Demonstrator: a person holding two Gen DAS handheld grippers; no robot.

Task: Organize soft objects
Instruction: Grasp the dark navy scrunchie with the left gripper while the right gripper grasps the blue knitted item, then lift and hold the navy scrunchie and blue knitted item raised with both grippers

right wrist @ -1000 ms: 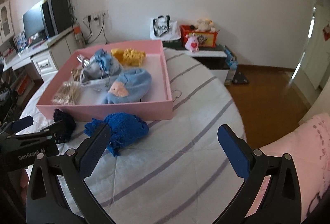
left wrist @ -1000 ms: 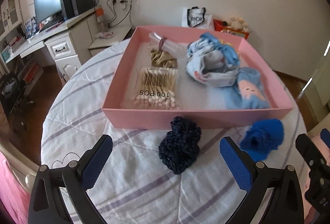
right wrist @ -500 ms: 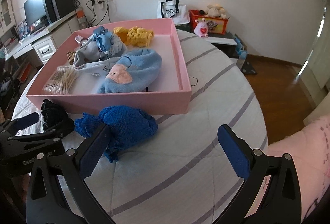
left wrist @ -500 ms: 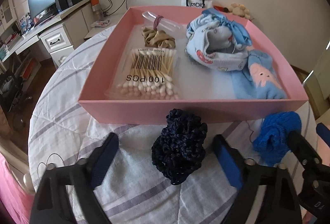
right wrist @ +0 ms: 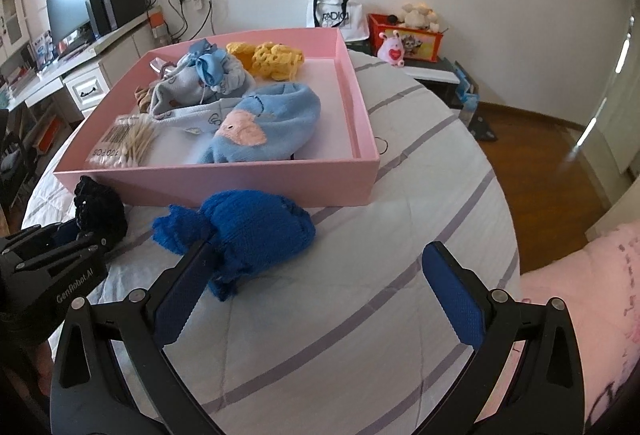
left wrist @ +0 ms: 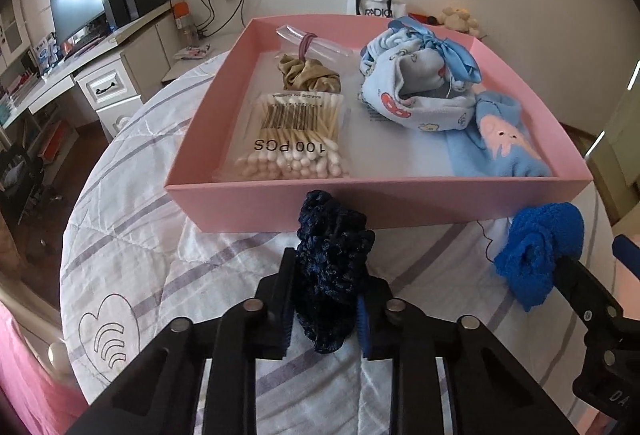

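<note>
A dark navy scrunchie (left wrist: 332,267) lies on the striped cloth just in front of the pink box (left wrist: 380,199). My left gripper (left wrist: 326,315) is shut on the navy scrunchie; it also shows in the right wrist view (right wrist: 98,211). A bright blue knitted item (right wrist: 244,231) lies on the cloth in front of the box, also in the left wrist view (left wrist: 540,255). My right gripper (right wrist: 320,299) is open, its left finger touching the blue item, its right finger over bare cloth.
The pink box (right wrist: 216,187) holds a cotton swab pack (left wrist: 296,139), a tan scrunchie (left wrist: 310,75), baby clothes (left wrist: 416,83), a light blue hat (right wrist: 268,127) and yellow knits (right wrist: 276,61). A desk with monitor (left wrist: 80,7) stands left. The round table's edge drops off on the right.
My left gripper moved forward and closed its jaws on the navy scrunchie. My right gripper moved forward toward the blue knitted item, staying open.
</note>
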